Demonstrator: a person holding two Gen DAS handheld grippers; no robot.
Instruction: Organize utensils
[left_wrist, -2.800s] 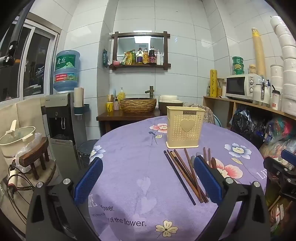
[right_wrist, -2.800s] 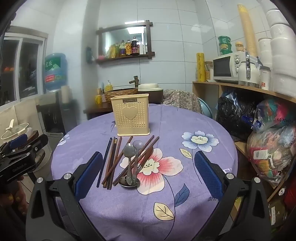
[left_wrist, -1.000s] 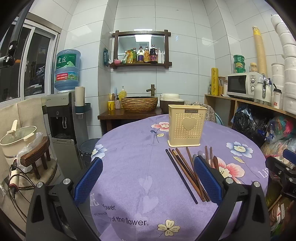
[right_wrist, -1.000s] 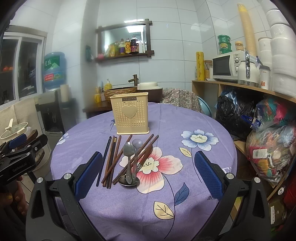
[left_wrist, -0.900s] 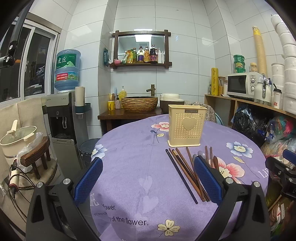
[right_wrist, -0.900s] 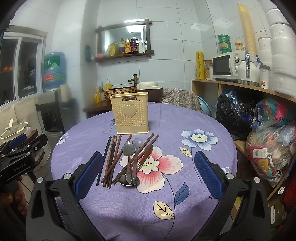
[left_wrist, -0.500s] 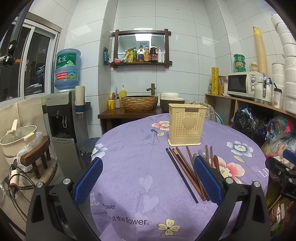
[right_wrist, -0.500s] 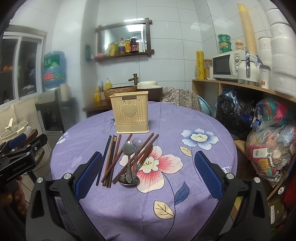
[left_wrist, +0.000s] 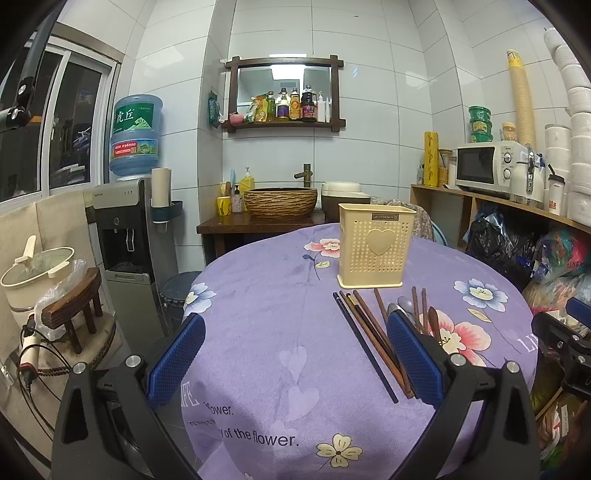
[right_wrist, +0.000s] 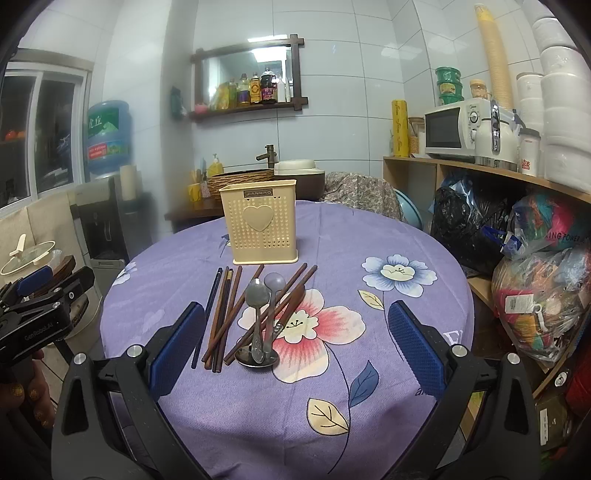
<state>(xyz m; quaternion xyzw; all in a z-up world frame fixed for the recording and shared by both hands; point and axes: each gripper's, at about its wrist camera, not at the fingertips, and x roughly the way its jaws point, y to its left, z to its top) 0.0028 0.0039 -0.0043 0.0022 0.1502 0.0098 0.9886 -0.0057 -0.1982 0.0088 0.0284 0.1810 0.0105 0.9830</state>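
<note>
A cream perforated utensil holder (right_wrist: 258, 225) with a heart on its front stands upright on the round purple floral table (right_wrist: 369, 398). In front of it lie several dark chopsticks (right_wrist: 223, 314) and two metal spoons (right_wrist: 258, 317), loosely piled. In the left wrist view the holder (left_wrist: 375, 245) is ahead to the right and the chopsticks (left_wrist: 364, 336) run past my right finger. My left gripper (left_wrist: 295, 354) is open over the table's near edge. My right gripper (right_wrist: 295, 343) is open, just short of the spoons. Both hold nothing.
A water dispenser (left_wrist: 122, 229) and a stool (left_wrist: 74, 302) stand left of the table. A wooden shelf with a microwave (right_wrist: 458, 129) and plastic bags (right_wrist: 535, 295) runs along the right. A basin (left_wrist: 280, 201) sits behind the table. The left gripper (right_wrist: 40, 299) shows at the right view's left edge.
Both views have drifted slightly; the utensils and the holder lie where they were. Both grippers stay open.
</note>
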